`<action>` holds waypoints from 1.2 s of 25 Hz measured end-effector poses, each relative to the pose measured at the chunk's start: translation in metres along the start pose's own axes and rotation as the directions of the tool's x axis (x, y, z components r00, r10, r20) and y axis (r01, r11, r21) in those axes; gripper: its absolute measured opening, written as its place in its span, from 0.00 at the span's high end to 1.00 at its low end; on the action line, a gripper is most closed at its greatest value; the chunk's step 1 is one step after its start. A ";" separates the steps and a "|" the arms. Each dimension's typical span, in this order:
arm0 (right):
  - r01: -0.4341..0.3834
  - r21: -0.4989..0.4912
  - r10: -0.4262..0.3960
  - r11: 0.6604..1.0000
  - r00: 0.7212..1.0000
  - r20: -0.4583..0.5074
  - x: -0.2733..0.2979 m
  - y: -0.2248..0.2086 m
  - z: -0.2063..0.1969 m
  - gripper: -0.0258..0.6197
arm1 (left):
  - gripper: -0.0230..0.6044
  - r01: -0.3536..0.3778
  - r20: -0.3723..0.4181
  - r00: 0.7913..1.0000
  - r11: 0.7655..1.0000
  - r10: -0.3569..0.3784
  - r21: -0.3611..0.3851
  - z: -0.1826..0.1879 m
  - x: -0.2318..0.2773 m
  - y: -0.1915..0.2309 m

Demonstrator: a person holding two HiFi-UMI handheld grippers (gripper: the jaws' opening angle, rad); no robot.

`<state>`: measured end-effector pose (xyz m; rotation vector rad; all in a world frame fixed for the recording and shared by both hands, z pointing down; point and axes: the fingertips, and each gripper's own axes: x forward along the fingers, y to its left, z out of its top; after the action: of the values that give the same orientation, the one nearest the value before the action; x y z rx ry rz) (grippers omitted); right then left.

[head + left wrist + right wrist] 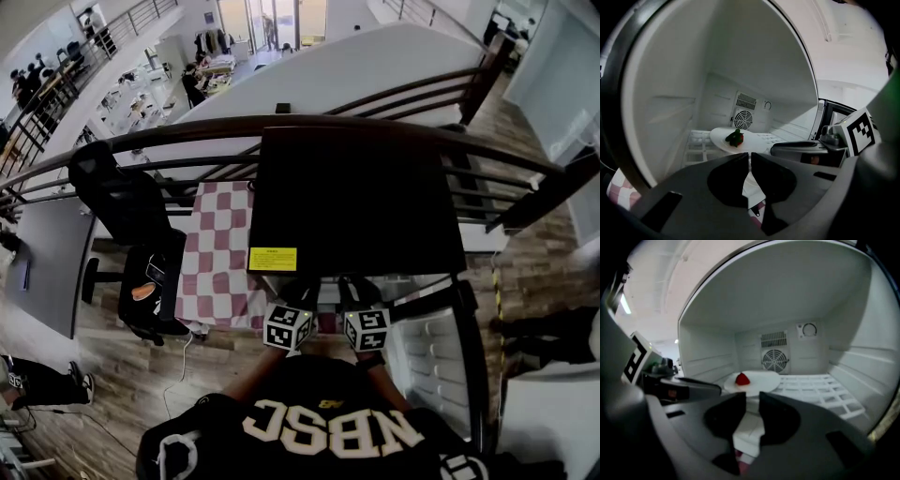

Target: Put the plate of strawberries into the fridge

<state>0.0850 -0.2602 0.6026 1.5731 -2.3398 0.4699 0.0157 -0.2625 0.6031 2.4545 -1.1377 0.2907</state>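
A white plate with one red strawberry lies on the wire shelf inside the open white fridge, in front of the round fan grille. My right gripper reaches in from the front, its jaws shut on the plate's near rim. In the left gripper view the plate and strawberry show just ahead. My left gripper hangs before the shelf, shut with nothing in it. The head view shows both grippers under the fridge's black top.
The fridge door stands open at the right with white door shelves. A table with a red-checked cloth and a black chair stand left of the fridge. A dark railing runs behind it.
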 end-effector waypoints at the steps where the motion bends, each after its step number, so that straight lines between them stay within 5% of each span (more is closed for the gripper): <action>1: 0.002 0.004 -0.002 1.000 1.000 0.001 -0.003 0.001 -0.002 0.81 | 0.91 0.000 0.004 1.000 1.000 0.000 -0.008 -0.002 -0.003 -0.001; 18: -0.012 -0.018 0.014 1.000 0.995 0.097 -0.050 0.018 0.011 0.90 | 0.91 -0.015 0.089 0.996 0.998 0.020 -0.062 -0.003 -0.043 -0.018; 25: 0.075 -0.081 -0.052 0.994 0.964 0.259 -0.081 0.011 0.050 0.92 | 0.91 0.014 0.186 0.983 1.000 -0.011 -0.012 0.033 -0.059 -0.037; 30: 0.071 -0.093 -0.042 0.993 0.959 0.281 -0.086 0.015 0.053 0.92 | 0.91 0.019 0.172 0.985 1.000 -0.015 -0.023 0.026 -0.060 -0.038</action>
<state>0.1001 -0.2048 0.5182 1.7496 -2.4656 0.1174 0.0068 -0.2122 0.5477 2.5059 -1.1812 0.0599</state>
